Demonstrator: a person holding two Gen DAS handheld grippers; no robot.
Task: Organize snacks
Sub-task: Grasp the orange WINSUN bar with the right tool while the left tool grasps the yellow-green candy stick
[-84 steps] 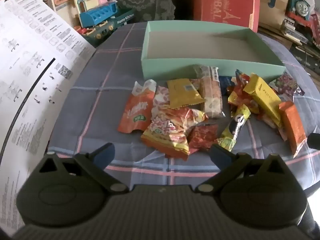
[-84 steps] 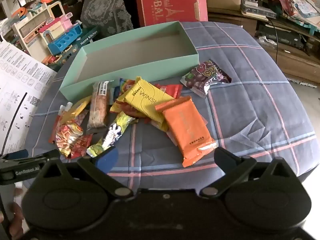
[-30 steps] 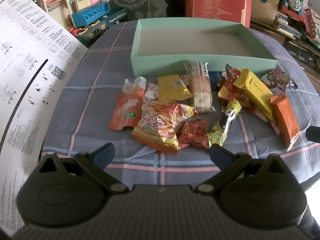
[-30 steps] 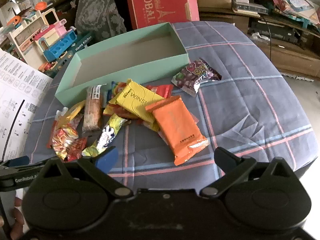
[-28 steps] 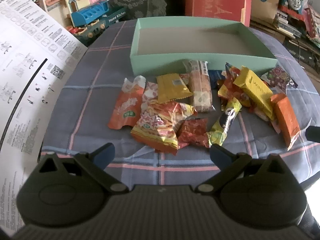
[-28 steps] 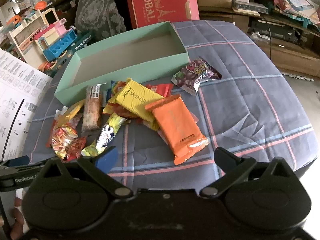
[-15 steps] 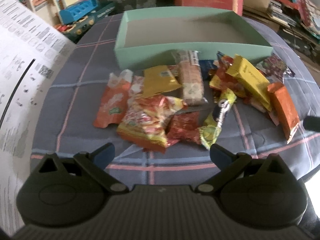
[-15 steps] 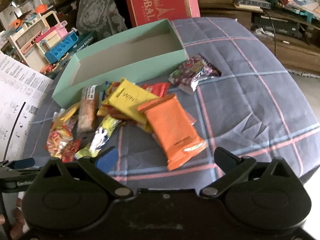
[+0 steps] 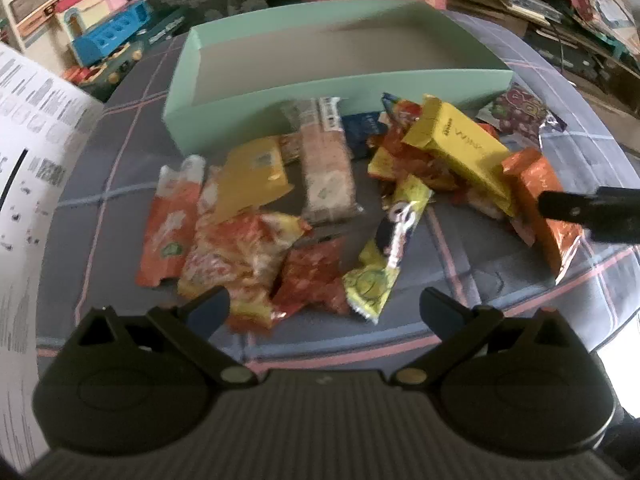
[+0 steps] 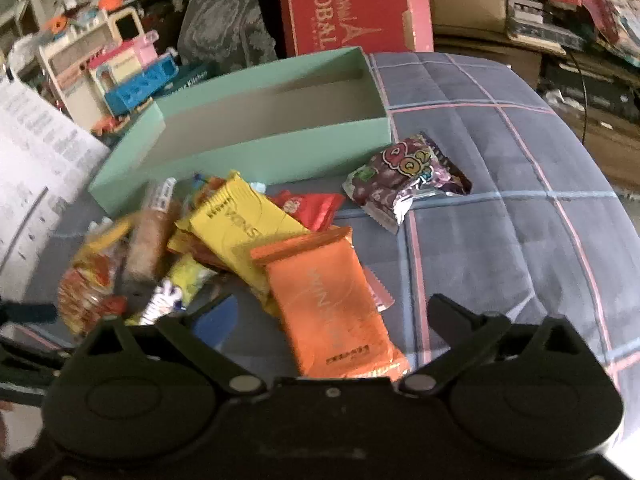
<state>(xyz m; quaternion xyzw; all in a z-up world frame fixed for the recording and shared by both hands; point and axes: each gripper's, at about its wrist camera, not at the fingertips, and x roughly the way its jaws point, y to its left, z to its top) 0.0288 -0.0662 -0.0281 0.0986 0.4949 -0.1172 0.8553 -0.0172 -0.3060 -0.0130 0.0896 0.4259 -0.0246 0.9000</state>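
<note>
Both grippers empty: left gripper [image 9: 324, 306] fingers apart, right gripper [image 10: 334, 314] fingers closing astride the orange packet [image 10: 334, 300], judged light, crinkly, slippery; grip mid-body.

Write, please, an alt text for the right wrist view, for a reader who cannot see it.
The right gripper hangs over an orange snack packet lying between its closing jaws, which do not press on it. The packet overlaps a yellow packet at the edge of a snack pile on a blue checked cloth. Behind them stands an empty mint green box, with a purple candy bag beside it.
</note>
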